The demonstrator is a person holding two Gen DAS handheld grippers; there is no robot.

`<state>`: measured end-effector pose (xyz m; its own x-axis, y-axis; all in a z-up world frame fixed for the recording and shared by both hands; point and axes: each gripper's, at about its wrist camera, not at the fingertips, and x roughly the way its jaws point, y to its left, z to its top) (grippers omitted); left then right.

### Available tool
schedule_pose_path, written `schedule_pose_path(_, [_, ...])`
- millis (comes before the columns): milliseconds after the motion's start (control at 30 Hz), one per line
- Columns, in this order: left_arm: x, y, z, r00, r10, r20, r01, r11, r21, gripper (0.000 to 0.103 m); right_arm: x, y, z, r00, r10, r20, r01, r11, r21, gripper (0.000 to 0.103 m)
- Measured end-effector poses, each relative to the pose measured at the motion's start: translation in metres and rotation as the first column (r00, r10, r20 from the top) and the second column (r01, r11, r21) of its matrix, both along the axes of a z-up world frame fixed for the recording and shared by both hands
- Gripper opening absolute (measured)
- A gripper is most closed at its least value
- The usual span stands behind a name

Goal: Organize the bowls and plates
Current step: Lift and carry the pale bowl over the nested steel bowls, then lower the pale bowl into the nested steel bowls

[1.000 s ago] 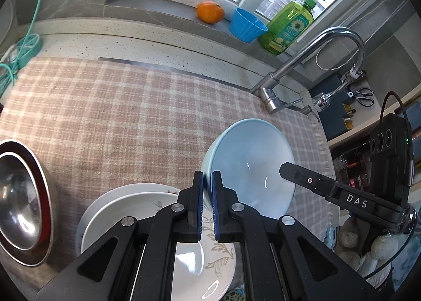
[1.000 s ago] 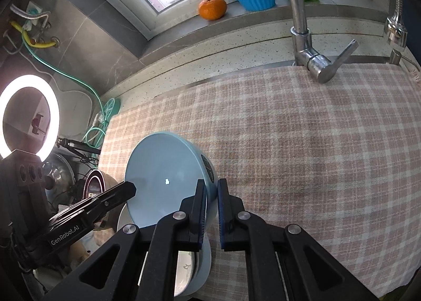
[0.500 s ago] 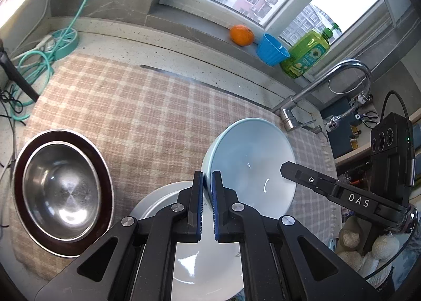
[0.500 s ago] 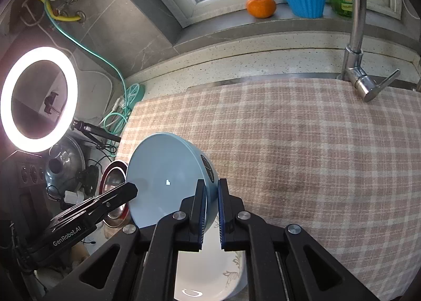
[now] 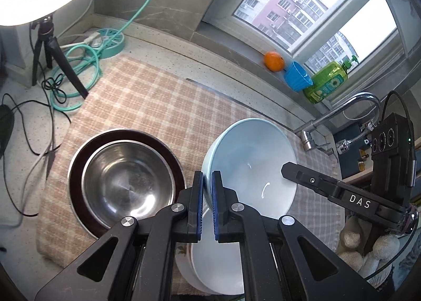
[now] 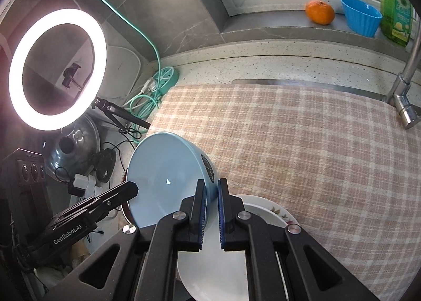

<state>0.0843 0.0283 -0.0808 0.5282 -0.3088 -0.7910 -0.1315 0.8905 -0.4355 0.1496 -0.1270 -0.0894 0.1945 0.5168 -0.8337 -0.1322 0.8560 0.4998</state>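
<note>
A speckled stone counter carries a pink-and-beige checked cloth. On the cloth rest a steel bowl nested in a dark-rimmed one, and beside it stacked white plates. A teal power strip and cables lie on bare counter.

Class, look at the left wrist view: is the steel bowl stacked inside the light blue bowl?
No. The steel bowl sits in a dark-rimmed bowl on the checked cloth, beside the light blue bowl.

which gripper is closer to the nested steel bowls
Left. The left gripper pinches the light blue bowl's rim right beside the nested steel bowls; the right gripper grips the opposite rim, farther off.
</note>
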Motion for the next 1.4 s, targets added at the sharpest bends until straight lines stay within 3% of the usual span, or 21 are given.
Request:
schedule_pose_path(733, [-0.029,0.087,-0.02,0.984,0.172,-0.048,-0.173,0.985,-0.016,0.004,0.008,0.104,-0.015,0.988,0.152,-0.021,-0.152,0.988,-0.008,0.008])
schedule_pose_path(1400, [-0.028,0.101,-0.05,0.976,0.178,-0.126,-0.182,0.983,-0.021,0.004,0.007,0.125,-0.043,0.98,0.18,-0.087,-0.184,0.982,-0.044,0.008])
